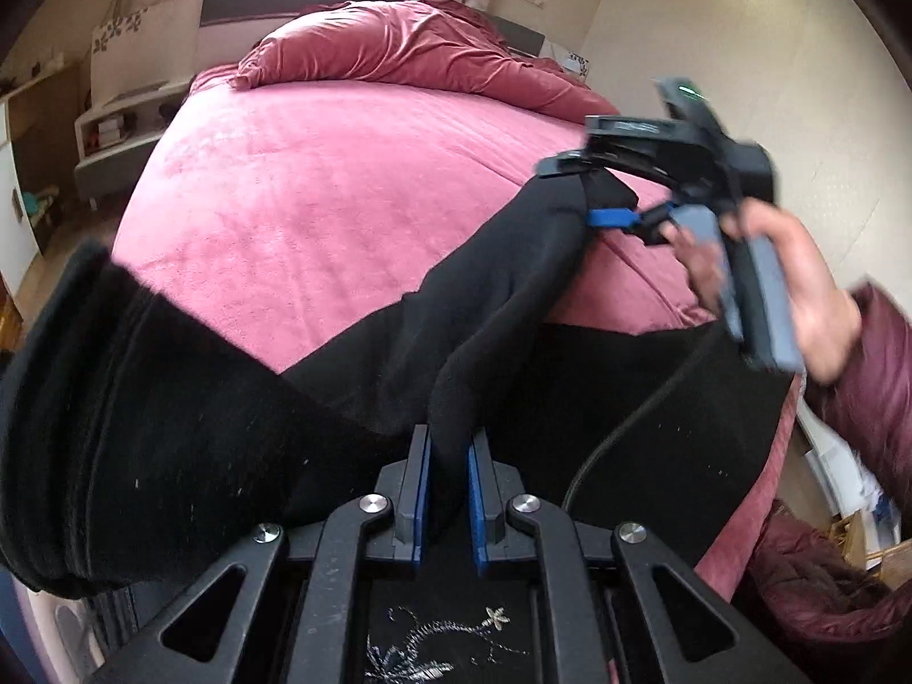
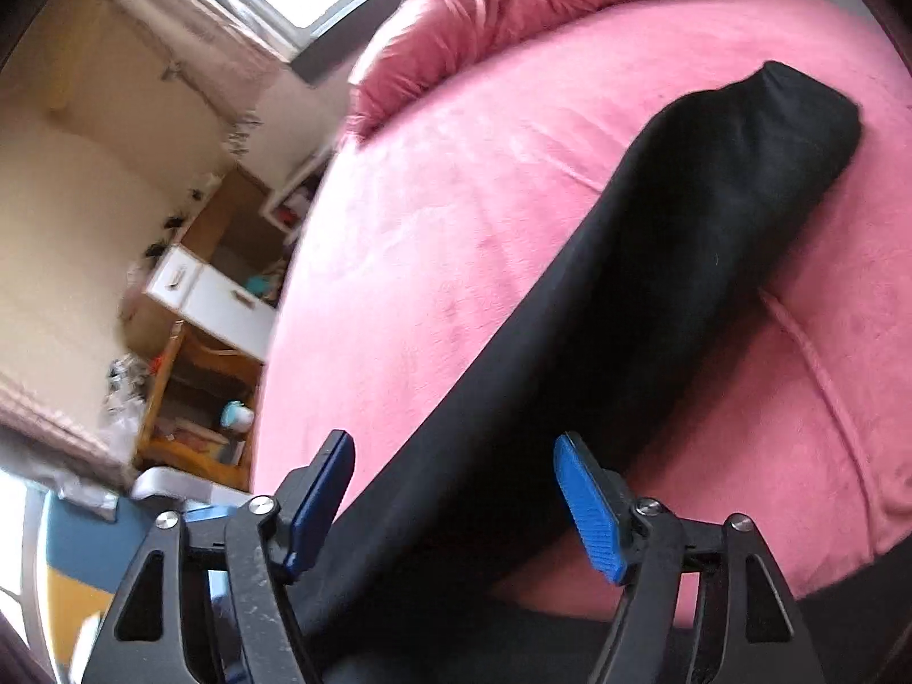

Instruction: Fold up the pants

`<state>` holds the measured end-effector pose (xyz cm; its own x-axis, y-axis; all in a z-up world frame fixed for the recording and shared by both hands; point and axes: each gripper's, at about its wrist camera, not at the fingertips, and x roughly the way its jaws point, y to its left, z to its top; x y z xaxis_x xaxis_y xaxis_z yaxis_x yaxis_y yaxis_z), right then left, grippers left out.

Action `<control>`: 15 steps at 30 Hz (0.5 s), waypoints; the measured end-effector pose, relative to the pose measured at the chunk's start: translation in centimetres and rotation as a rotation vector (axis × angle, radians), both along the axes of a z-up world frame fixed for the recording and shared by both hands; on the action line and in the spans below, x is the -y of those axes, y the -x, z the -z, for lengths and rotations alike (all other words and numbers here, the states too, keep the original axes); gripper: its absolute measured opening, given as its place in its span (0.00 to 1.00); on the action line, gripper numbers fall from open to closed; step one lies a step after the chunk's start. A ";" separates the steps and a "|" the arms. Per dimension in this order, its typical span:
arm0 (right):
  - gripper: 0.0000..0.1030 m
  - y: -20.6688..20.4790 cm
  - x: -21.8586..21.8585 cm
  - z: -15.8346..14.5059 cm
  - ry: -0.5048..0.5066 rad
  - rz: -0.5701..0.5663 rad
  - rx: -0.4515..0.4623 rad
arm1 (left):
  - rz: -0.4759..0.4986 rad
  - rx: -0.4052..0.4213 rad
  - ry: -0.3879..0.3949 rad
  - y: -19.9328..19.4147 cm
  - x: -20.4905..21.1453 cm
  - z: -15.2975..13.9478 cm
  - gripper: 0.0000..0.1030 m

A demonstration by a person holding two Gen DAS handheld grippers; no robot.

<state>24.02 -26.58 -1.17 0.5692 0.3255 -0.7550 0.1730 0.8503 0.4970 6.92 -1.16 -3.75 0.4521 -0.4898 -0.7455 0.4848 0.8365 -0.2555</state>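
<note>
folding barely begun: left tool (image 1: 450, 504) clamped on a pinch of the black fleece pants (image 1: 239, 410), right tool (image 2: 456, 507) apart astride them, still sprawled on the pink plush bed (image 1: 319, 182).

Bed (image 1: 319, 182): pink plush cover. Crumpled red duvet (image 1: 399, 51) lies at the far end, below the window. Black pants (image 2: 672, 262) lie stretched diagonally across the near part of the cover.
</note>
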 end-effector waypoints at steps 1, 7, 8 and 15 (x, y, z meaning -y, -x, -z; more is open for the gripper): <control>0.68 -0.7 0.1 0.4 0.015 0.004 -0.019 | -0.002 -0.007 0.013 0.2 0.0 0.1 0.11; 0.09 -1.2 1.1 1.0 0.059 0.056 -0.042 | -0.103 -0.080 0.106 0.4 -1.6 -0.2 0.22; 0.09 -0.9 0.9 0.8 0.069 0.044 -0.033 | -0.130 -0.106 0.124 0.4 -2.2 -0.2 0.28; 0.09 1.4 2.1 1.6 0.107 0.014 -0.020 | -0.325 -0.372 0.367 3.5 -8.9 1.7 0.35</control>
